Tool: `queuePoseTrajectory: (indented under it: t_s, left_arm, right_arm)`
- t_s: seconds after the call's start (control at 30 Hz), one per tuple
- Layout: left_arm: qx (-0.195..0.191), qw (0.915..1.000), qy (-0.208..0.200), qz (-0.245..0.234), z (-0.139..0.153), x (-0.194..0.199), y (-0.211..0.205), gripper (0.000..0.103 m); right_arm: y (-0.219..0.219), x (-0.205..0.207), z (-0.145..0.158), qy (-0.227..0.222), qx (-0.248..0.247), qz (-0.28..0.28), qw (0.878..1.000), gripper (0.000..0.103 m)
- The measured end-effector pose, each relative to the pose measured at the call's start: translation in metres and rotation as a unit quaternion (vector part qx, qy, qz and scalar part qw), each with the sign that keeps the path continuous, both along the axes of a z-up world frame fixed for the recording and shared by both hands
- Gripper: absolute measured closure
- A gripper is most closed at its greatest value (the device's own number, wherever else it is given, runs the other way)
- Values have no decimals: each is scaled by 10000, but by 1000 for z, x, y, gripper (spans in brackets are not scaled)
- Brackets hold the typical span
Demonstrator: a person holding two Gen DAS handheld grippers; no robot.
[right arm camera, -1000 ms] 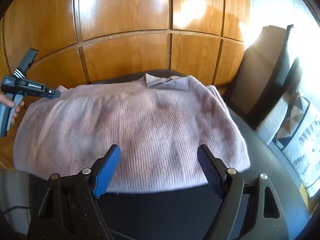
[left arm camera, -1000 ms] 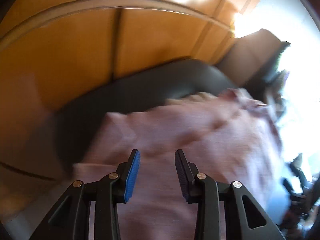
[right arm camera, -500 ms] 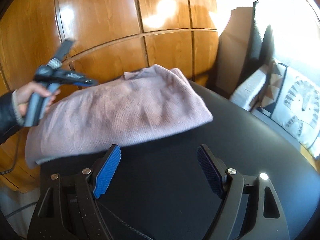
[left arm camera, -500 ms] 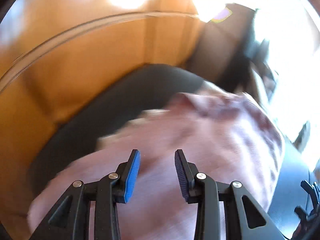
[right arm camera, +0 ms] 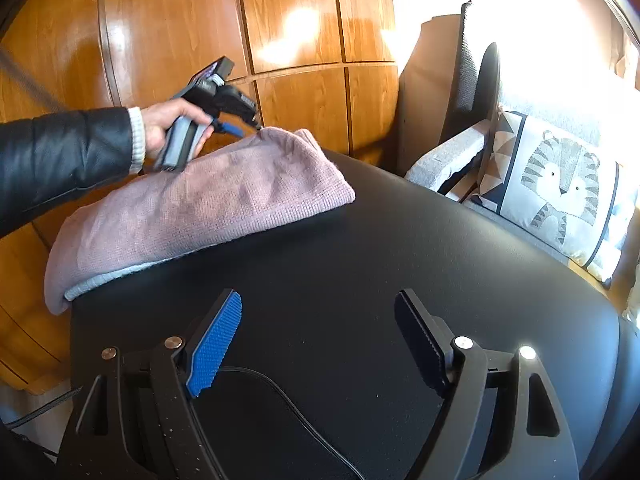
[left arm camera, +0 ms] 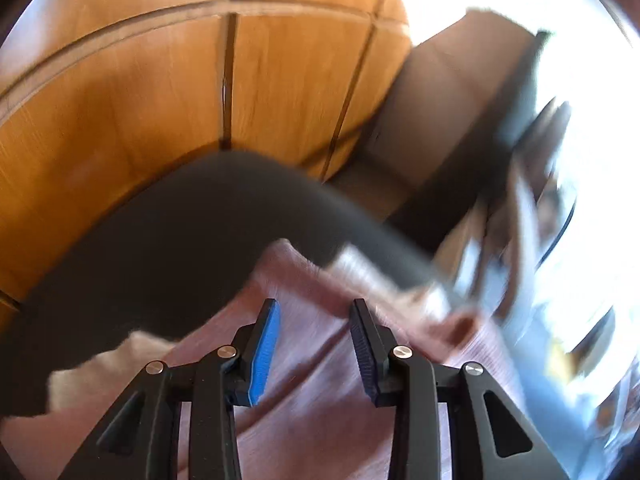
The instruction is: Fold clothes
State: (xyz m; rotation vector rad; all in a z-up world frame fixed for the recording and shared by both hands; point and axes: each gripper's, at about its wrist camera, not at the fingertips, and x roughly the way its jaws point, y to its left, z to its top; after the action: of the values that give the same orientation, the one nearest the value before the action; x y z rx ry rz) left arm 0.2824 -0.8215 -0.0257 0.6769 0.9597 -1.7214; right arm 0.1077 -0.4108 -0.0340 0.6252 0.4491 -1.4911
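We see the pink knitted sweater [right arm camera: 200, 204] lying folded into a thick bundle at the far left corner of the black tabletop [right arm camera: 400, 264], its left end hanging a little past the edge and a paler inner layer showing along its near hem. From the left wrist view the same sweater [left arm camera: 320, 380] fills the foreground under the fingers, blurred, with a lighter edge at its left. Our left gripper [right arm camera: 240, 120] hovers at the sweater's far top edge, held in a bare hand [right arm camera: 168, 124] with a dark sleeve behind it; in its own view the left gripper [left arm camera: 314, 320] has its jaws parted with cloth visible between them, gripping nothing. Our right gripper [right arm camera: 320, 308] sits well apart from the sweater, over bare tabletop, its jaws spread wide and released. A thin black cable [right arm camera: 280, 392] runs across the tabletop near it. Behind stand glossy wooden panels [right arm camera: 300, 20], and to the right a cushion with a tiger print [right arm camera: 560, 184].
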Motion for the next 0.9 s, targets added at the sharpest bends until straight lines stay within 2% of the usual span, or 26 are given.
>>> queuePoseTrajectory:
  t_s: [0.07,0.17,0.33,0.4,0.5,0.57,0.6,0.7,0.83,0.9]
  left_arm:
    - [-31,9998,74,-204,5,-5,7,68]
    - [-44,9975,-336,-622,5,-26,18,68]
    - [-141,9947,-280,-977,7,-32,46,68]
    - [-202,9928,-412,-1104,4,-41,52,68]
    - [-308,9908,-703,-1114,-18,-60,32,68]
    - [-268,9898,-1033,-939,-31,-66,22,68]
    - [-194,9911,-1048,-802,-37,-65,18,68]
    - [-133,9957,-698,-594,-35,-57,13,68]
    - [-463,9962,-244,-703,-3,-35,34,68]
    - [-682,9945,152,-785,15,-12,53,68]
  right_arm:
    - [-3,0,0,-43,-34,32,10000,21]
    - [-7,3,2,-44,-119,81,9999,21]
    - [-8,7,1,-61,-112,110,9999,21]
    - [-8,7,1,-101,-100,98,9999,21]
    - [-7,7,4,-146,-137,88,9998,21]
    - [-5,8,5,-154,-150,78,9997,21]
    - [-3,8,6,-153,-158,74,9997,21]
    - [2,9,7,-132,-173,59,9997,21]
    - [-1,10,7,-266,-87,16,9996,21]
    - [-4,14,11,-411,-80,85,9991,21]
